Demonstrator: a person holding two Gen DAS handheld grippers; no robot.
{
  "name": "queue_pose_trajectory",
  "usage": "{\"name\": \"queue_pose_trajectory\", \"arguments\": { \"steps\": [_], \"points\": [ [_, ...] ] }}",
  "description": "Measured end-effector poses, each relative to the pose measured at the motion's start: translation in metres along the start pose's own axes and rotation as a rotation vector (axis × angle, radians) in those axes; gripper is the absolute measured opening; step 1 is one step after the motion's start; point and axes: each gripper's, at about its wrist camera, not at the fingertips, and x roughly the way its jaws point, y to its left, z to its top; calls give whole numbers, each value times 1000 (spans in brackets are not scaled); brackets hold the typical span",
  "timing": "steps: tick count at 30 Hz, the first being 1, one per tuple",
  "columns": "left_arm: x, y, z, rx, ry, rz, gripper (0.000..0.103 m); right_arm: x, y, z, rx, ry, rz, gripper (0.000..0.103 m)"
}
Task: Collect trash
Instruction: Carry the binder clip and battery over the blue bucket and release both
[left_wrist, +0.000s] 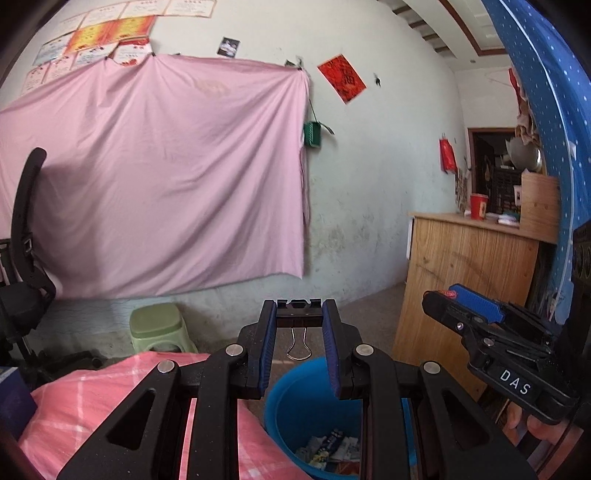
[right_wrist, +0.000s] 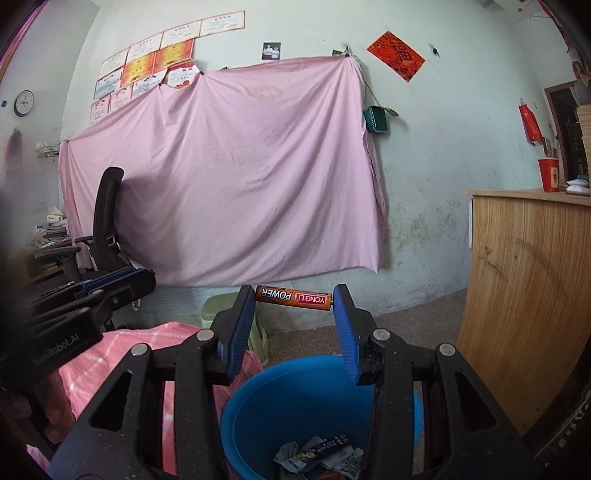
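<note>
Black matte gripper arms w/ ribbed blue pads fill the near edge of both views. Left gripper (left_wrist: 299, 314) is clamped on 1 black binder clip (left_wrist: 298, 317), its wire loop hanging down btwn the pads, above the blue plastic bucket (left_wrist: 295, 398). Pink checked blanket (left_wrist: 92, 398) lies left of the bucket; crumpled paper scraps (left_wrist: 332, 450) sit at its bottom. Right gripper (right_wrist: 293, 299) pinches 1 orange cylindrical battery (right_wrist: 293, 296) end to end, held crosswise, level, over the same bucket rim. Both grippers point slightly downward, side by side. Behind: 1 green stool (left_wrist: 159, 325), pink sheet (left_wrist: 166, 166) pinned to wall, wood-grain cabinet (left_wrist: 461, 277) at right.
</note>
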Motion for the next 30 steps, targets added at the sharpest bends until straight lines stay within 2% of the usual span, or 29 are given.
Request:
{"name": "queue_pose_trajectory", "arguments": {
  "steps": [11, 16, 21, 26, 30],
  "points": [
    [50, -15, -17, -44, 219, -73, 21, 28, -19, -26, 28, 193, -29, 64],
    [72, -13, -24, -82, 317, -106, 21, 41, -25, -37, 55, 266, -16, 64],
    [91, -8, -28, -147, 409, -141, 22, 51, -28, -45, 54, 299, -20, 65],
    [96, 2, -30, -217, 436, -143, 35, 54, -27, -45, 54, 309, -17, 65],
    [93, 4, -27, -225, 427, -129, 39, 53, -26, -42, 53, 304, -19, 66]
  ]
}}
